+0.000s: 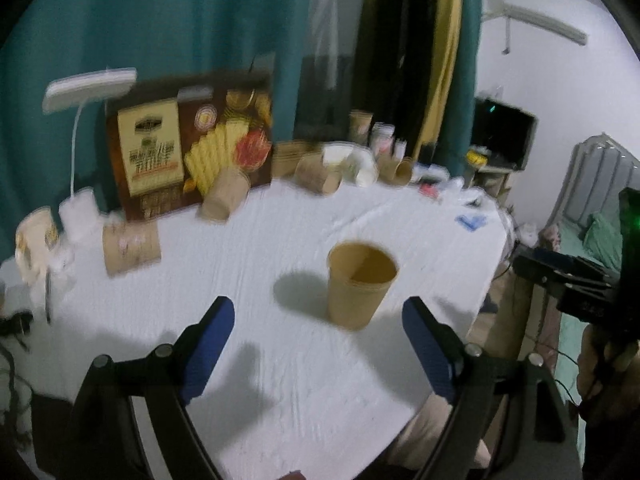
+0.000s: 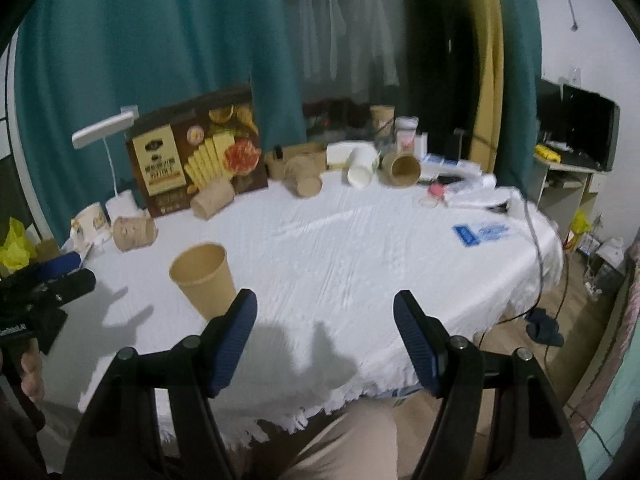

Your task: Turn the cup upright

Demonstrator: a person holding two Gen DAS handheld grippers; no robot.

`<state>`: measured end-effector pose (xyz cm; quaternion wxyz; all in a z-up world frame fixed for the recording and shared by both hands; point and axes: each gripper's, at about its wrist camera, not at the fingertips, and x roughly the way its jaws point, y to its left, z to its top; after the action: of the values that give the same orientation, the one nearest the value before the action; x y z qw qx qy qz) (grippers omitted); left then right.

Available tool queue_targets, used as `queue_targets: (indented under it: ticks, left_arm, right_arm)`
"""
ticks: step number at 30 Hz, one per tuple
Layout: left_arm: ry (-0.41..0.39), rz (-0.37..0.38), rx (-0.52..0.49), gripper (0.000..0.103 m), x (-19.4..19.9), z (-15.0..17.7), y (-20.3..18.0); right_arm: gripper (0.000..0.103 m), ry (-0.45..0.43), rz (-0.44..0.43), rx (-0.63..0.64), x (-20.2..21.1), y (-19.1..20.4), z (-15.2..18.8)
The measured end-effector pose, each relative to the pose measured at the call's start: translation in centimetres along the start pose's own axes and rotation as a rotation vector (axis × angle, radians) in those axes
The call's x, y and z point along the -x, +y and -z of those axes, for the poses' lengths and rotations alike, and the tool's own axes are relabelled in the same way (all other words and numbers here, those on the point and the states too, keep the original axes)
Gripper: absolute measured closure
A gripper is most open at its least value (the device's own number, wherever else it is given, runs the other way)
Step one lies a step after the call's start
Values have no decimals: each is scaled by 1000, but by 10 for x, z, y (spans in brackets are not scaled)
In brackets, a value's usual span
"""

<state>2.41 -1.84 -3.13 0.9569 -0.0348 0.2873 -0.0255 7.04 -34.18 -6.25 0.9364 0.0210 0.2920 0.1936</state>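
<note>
A tan paper cup (image 1: 360, 284) stands upright, mouth up, on the white tablecloth (image 1: 260, 248); it also shows in the right wrist view (image 2: 206, 280). My left gripper (image 1: 318, 320) is open and empty, with the cup just beyond and between its blue fingers (image 1: 210, 344), apart from both. My right gripper (image 2: 325, 312) is open and empty; the cup stands just beyond its left finger (image 2: 236, 332). The right gripper shows at the right edge of the left wrist view (image 1: 568, 280), and the left gripper at the left edge of the right wrist view (image 2: 44, 284).
Several paper cups lie on their sides along the table's back, such as a tan one (image 2: 134, 232) and a white one (image 2: 362, 168). A printed box (image 2: 200, 156) and a white desk lamp (image 2: 104, 128) stand at the back left. A blue packet (image 2: 480, 234) lies right.
</note>
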Motion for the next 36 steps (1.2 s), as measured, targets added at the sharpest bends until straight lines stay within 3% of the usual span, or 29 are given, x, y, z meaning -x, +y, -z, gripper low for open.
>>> queue_targets:
  ticks: [7,14,20,36]
  left_arm:
    - [-177,19,-57,7,37,-20,-12]
    - [-301,-60,-62,3,65,-27,-9]
    - [-292,-102,-14,3,63,-22,8]
    - [-267,-121,25,3,63,-7,24]
  right_arm:
    - [34,-112,-1,16,38,5,-24]
    - [31,-202,-30,59,63,27,-39]
    - [31,-185,-59,75,55,42,-40]
    - [31,-145,-81,99,35,61,-33]
